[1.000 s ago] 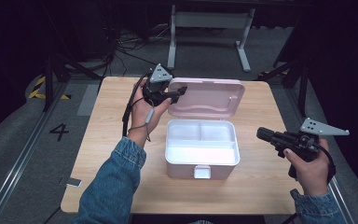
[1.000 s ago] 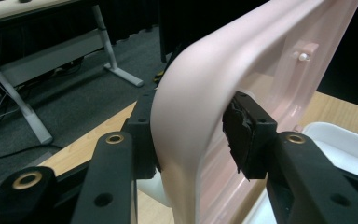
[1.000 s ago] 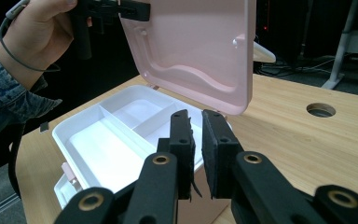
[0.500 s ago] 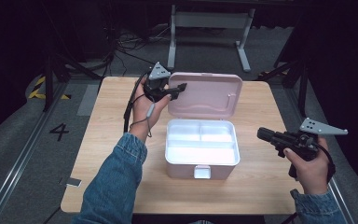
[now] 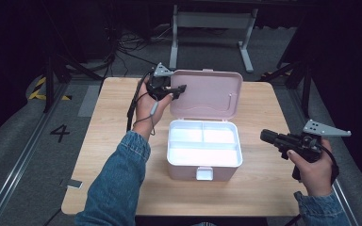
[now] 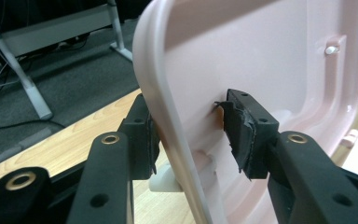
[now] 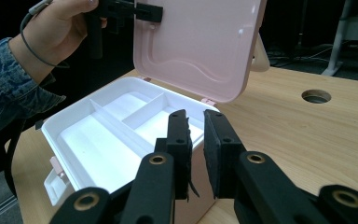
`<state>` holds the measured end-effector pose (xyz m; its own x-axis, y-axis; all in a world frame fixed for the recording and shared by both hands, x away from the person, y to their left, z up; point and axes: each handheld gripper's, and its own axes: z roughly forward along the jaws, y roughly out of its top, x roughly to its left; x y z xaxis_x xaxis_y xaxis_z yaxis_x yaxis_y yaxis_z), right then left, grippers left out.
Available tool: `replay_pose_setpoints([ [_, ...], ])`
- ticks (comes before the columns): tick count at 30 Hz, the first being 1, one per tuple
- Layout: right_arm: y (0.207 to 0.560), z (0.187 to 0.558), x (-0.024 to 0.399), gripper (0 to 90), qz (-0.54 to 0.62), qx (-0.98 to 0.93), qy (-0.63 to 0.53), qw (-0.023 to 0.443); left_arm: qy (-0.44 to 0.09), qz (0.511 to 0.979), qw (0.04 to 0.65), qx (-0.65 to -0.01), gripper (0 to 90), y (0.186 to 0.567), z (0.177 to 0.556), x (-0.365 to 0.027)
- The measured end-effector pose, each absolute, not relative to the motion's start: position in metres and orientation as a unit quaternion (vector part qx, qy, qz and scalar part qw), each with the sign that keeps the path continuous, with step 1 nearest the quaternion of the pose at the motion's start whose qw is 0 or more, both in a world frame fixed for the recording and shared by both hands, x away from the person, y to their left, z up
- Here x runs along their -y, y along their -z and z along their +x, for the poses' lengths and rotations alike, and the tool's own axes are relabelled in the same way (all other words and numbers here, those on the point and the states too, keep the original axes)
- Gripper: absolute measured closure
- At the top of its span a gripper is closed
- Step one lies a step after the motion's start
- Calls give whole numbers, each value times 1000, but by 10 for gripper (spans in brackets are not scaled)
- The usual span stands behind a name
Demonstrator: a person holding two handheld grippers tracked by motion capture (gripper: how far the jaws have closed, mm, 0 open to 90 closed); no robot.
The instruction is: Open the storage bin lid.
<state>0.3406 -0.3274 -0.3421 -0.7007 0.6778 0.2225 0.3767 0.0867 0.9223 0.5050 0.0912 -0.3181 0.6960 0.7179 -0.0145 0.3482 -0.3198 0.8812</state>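
A pink box with a white divided inside stands open in the middle of the wooden table. Its pink lid stands nearly upright at the back. My left gripper is at the lid's upper left corner, shut on the lid, one pad outside the rim and the other against the inner face. My right gripper hovers to the right of the box, its jaws close together with nothing between them. From the right gripper, the box's compartments look empty.
A latch tab sticks out of the box's front wall. A round hole is cut in the table behind the box. A metal stand and cables lie on the floor beyond the far edge.
The left gripper has tipped the lid forward a little, so that it stands more upright. The right gripper has barely moved.
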Motion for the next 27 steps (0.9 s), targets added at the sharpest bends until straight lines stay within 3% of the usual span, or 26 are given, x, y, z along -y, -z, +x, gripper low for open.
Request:
replay_pose_setpoints([
  [13, 345, 343, 329, 805, 366, -725, -570, 128, -194, 795, 452, -355, 573, 338, 515, -93],
  [27, 348, 345, 331, 802, 371, -725, -567, 124, -150, 799, 433, -391, 571, 361, 529, -95],
])
